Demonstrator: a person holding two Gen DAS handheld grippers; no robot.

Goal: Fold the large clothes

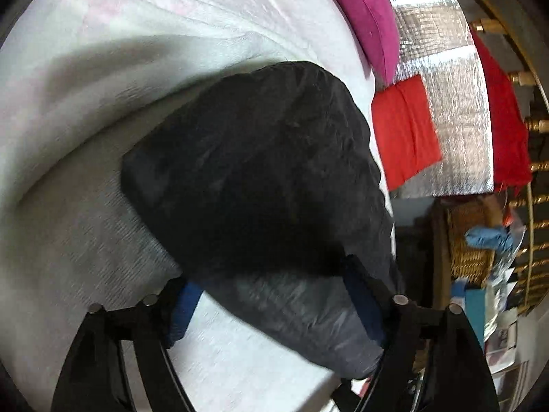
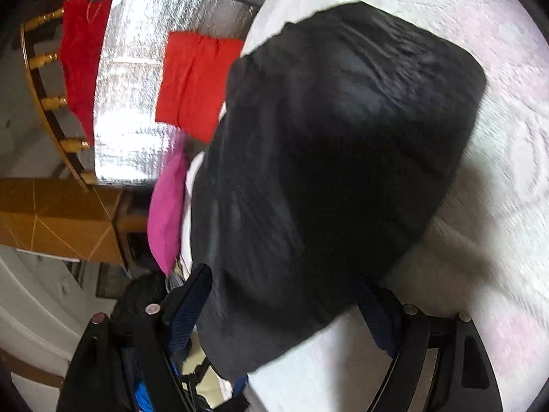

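Note:
A large black garment (image 1: 260, 178) lies bunched on a white bedspread (image 1: 103, 79); it also shows in the right wrist view (image 2: 336, 158). My left gripper (image 1: 274, 305) has its blue-padded fingers wide apart, with the near end of the garment lying between them. My right gripper (image 2: 291, 309) is also spread wide, with the garment's near edge draped between its fingers. Neither pair of pads presses on the cloth. The garment hides the bed under it.
A magenta cushion (image 1: 367, 17) sits at the bed's edge. A red cloth (image 1: 405, 130) lies on a silver foil mat (image 1: 456, 103), with another red cloth (image 1: 504, 120) over a wooden rail. A wicker basket (image 1: 470, 240) and a cardboard box (image 2: 58, 219) stand on the floor.

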